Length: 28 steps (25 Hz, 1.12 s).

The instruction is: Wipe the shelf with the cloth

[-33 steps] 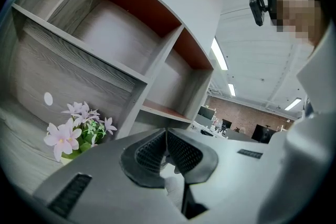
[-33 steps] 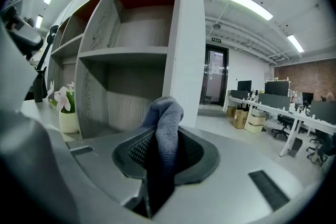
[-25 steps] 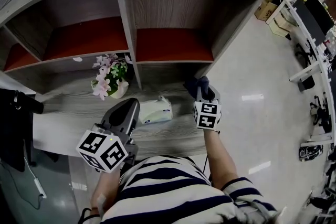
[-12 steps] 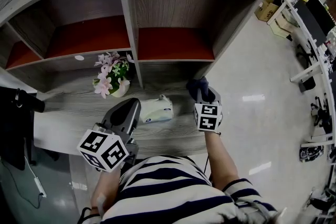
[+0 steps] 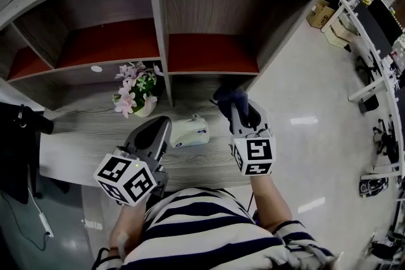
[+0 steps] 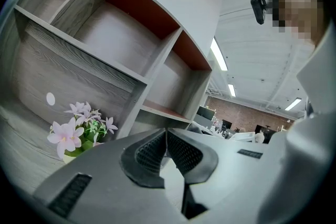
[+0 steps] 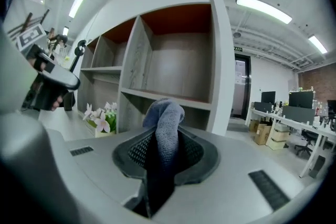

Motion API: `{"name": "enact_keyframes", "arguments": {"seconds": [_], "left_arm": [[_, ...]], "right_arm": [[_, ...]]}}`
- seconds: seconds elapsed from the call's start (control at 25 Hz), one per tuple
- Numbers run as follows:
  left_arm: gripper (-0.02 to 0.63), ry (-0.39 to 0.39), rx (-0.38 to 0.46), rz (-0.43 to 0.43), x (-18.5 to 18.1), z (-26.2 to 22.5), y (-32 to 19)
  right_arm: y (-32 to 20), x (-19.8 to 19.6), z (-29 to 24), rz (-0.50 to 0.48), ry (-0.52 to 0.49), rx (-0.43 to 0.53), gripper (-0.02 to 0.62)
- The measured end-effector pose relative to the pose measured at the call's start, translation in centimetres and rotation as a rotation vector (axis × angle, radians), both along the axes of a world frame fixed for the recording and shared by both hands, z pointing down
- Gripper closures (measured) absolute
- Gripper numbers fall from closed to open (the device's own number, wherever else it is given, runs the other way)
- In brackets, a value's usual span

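Since a second ago, the right tool (image 5: 237, 114) has drawn back leftward, its jaws clamped on the dark cloth (image 5: 229, 98) over the table (image 5: 82, 129) below the shelf (image 5: 209, 54); the left tool (image 5: 161, 125) is closed, empty.

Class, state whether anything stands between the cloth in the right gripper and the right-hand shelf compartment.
Nothing visible does. The cloth in the right gripper faces the right compartment directly; the flower pot and white box sit off to the left.
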<state>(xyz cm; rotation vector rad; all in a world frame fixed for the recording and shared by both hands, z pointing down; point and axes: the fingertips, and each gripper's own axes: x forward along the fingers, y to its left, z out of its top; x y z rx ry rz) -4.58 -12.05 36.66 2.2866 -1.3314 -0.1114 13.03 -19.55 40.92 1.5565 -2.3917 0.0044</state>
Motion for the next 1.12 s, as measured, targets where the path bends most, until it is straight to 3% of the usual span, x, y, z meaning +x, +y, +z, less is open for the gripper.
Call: {"name": "enact_keyframes", "arguments": {"seconds": [0.28,0.68,1.12], "left_arm": [[0.583,-0.003,0.008,-0.036,-1.2,-0.3,0.4],[0.583,-0.008,0.005,-0.114,-3.8,-0.2,1.4],[0.583,-0.009,-0.011,-0.172,-5.3,0.2,2.3]], "right_arm": [[1.3,-5.3,-4.5,-0.157,-0.039,0.082,0.509],[1.8,-12.7,-6.8,-0.348,-0.072,0.137,0.509],[0.7,-17.8,-6.8,-0.441,-0.098,0.127,0.509]]}}
